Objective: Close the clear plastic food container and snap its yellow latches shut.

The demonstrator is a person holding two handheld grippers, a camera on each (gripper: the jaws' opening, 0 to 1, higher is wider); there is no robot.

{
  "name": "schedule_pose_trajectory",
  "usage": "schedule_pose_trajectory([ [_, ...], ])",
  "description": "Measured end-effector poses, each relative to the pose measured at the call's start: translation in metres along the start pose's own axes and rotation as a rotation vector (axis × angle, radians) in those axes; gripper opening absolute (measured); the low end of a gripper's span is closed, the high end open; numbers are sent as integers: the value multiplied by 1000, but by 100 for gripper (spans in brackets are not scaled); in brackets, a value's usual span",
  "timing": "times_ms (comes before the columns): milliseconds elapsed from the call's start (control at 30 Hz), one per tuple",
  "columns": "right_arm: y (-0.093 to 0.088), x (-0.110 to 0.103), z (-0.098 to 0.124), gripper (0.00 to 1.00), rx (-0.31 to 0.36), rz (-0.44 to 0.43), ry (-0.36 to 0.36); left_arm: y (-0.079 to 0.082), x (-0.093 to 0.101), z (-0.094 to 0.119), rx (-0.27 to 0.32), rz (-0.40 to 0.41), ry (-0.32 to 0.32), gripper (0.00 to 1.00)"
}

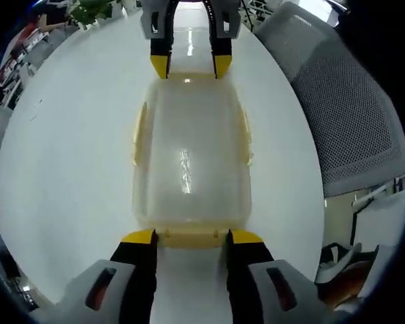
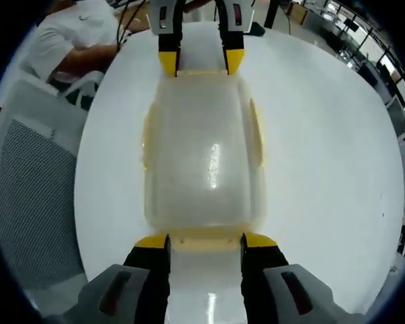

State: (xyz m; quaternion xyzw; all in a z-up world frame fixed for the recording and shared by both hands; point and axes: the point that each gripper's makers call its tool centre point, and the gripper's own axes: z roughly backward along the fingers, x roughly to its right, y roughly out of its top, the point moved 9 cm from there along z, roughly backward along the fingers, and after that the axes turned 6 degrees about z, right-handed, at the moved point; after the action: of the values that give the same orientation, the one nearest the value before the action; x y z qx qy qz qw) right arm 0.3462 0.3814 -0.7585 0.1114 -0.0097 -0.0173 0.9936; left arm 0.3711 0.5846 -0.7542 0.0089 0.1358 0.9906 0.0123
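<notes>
Clear plastic food container (image 1: 191, 158), rectangular with rounded corners, lid on top, sits flat on the white round table (image 1: 67, 169). Walls are translucent, milky; a glare streak runs along the lid centre. Nothing discernible inside.

Yellow latches: one on each long side, left latch (image 1: 140, 133) and right latch (image 1: 245, 138) in the left gripper view, both angled slightly out from the wall rather than flush. A latch on each short end as well: the near-end latch (image 1: 191, 237) lies between the left gripper's jaws, and the near-end latch (image 2: 204, 238) in the right gripper view lies between the right gripper's jaws. Can't tell whether the end latches are fully snapped.

Left gripper (image 1: 191, 235): jaws spread, yellow tips at the two near corners of the container, straddling the end latch, touching or just beside it. Not clamped on anything.

Right gripper (image 2: 205, 240): same geometry at the opposite short end, jaws apart, tips bracketing that end latch, no grasp.

Each gripper appears at the far end of the other's view, yellow tips at the container's far edge. The container lies lengthwise between the two grippers, centred on both.

Surroundings: grey mesh office chair (image 1: 344, 115) right of the table in the left gripper view; person in a white shirt (image 2: 71, 40) at the far left in the right gripper view; green plant (image 1: 94, 8) past the table's far edge.
</notes>
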Motion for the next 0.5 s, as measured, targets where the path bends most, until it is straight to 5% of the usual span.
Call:
schedule_pose_trajectory([
  [500,-4,-1,2,39,38,-3,-7,0,1,2,8,16,4,38],
])
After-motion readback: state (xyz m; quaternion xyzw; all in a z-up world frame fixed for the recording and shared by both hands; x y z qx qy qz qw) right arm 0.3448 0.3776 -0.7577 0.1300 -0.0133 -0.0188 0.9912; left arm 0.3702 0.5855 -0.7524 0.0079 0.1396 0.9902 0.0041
